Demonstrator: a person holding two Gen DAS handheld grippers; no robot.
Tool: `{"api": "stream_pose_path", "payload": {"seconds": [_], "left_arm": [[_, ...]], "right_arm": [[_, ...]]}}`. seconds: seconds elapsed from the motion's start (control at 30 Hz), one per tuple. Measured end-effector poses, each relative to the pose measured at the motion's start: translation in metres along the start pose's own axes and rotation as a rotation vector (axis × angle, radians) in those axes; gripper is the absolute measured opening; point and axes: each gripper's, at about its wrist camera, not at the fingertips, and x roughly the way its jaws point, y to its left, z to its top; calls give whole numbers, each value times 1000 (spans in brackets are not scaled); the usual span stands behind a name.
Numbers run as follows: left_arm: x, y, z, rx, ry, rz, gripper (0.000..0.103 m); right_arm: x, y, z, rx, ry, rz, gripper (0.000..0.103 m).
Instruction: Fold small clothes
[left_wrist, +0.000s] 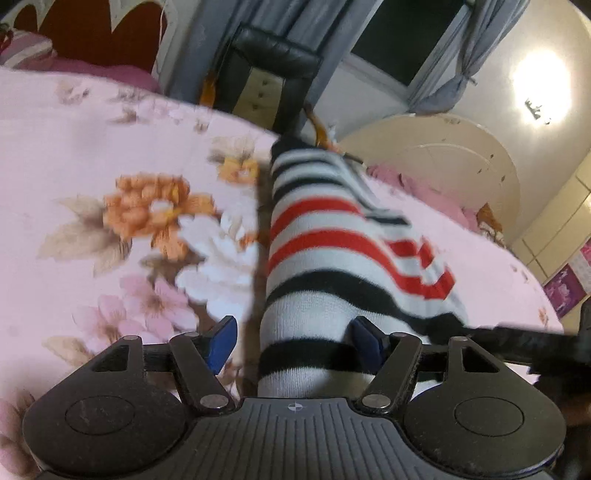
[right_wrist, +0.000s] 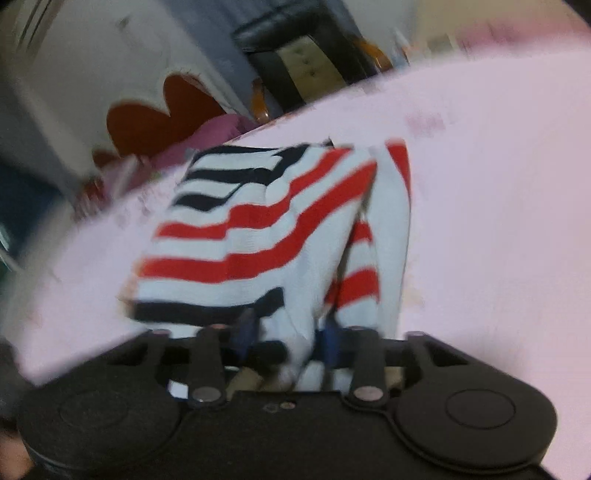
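Striped garment (left_wrist: 314, 240) on floral bedsheet (left_wrist: 92, 155)

Bed (left_wrist: 74, 155) left of the striped garment (left_wrist: 314, 236) was open for me; black chair (left_wrist: 273, 66) blocked beyond.

Bed (left_wrist: 92, 155) — pale pink cover printed with orange, white and pink flowers, the blooms lying left of the left tool's fingers. Striped garment (left_wrist: 314, 236) — white with black and red bands, lying on the cover straight ahead of both tools, its near end reaching between their fingers. Pink bedding (left_wrist: 436, 192) bunched beyond, to the right.
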Motion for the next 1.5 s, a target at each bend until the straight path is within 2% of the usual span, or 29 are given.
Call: {"api": "stream_pose_path", "payload": {"seconds": [0.03,0.13,0.27,0.37,0.4,0.47,0.57,0.63,0.67,0.73,0.8,0.83,0.87,0.9,1.03,1.1,1.17,1.27,1.4,1.5], "left_arm": [[-2,0,2,6,-22,-4,68],[-6,3,10,1,-46,-4,68],[12,-13,11,71,2,-13,68],[28,-32,7,148,29,6,68],[31,-35,6,157,33,10,68],[32,-37,7,163,35,15,68],[19,-36,13,177,22,13,68],[11,-40,18,207,-11,6,68],[12,-42,22,219,-15,6,68],[21,-45,28,233,-3,15,68],[31,-47,30,247,22,9,68],[36,-47,30,262,28,18,68],[39,-47,30,278,38,20,68],[40,-46,30,293,44,18,68],[39,-45,28,318,51,8,69],[30,-50,30,314,50,23,68],[11,-57,28,334,14,-5,68],[-7,-64,14,362,8,-29,68],[-20,-63,-5,361,21,7,68],[-17,-55,-19,351,70,75,68]], "right_arm": [[-2,6,-1,-63,-30,-8,26],[-20,17,-6,-220,-151,-9,24],[-39,6,-10,-264,-254,29,23],[-33,-11,-21,-234,-231,3,23],[-25,-19,-26,-214,-201,-14,23],[-22,-30,-30,-162,-199,3,24],[-32,-36,-19,-75,-192,57,33],[-41,-41,-12,-42,-270,51,56],[-42,-47,-7,-15,-289,49,57],[-32,-59,7,55,-268,66,50],[-18,-68,19,119,-241,121,45],[-14,-73,19,131,-228,133,25],[-8,-74,21,112,-220,114,13],[-4,-73,21,75,-220,72,11],[2,-79,11,70,-199,47,15],[-8,-77,13,81,-184,41,19],[-27,-70,14,68,-214,46,20],[-56,-54,5,-31,-246,108,17],[-75,-25,-24,-231,-218,137,14],[-66,-14,-45,-353,-155,53,8]]}}
